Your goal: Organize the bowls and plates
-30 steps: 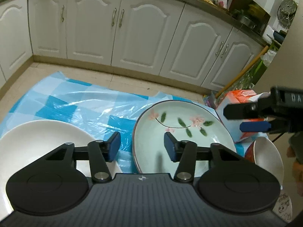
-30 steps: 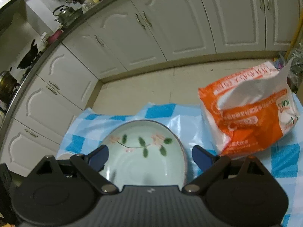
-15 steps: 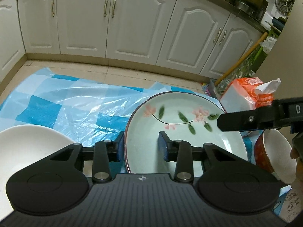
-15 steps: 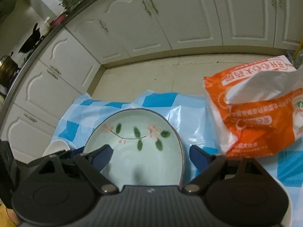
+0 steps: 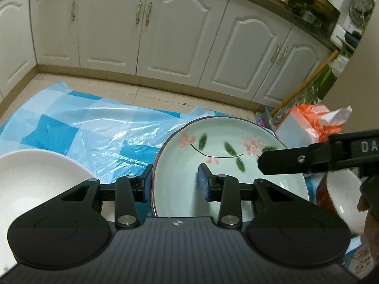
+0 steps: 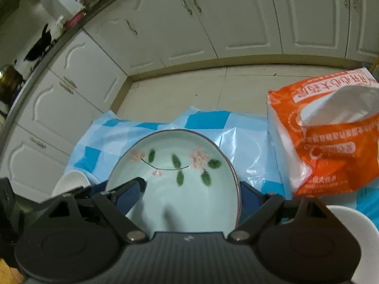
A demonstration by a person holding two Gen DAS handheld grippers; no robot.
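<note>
Two grippers are meeting at one flowered plate on the kitchen floor.
The blue-and-white checked plastic sheet is carrying the pale green round ceramic plate with pink blossoms. The left gripper is pinching the plate's left rim, and the right gripper is straddling the plate, jaws wide apart.

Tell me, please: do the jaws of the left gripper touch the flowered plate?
Touching. In the left wrist view, the left gripper has one blue pad outside the flowered plate rim, while the other pad stands inside.
</note>
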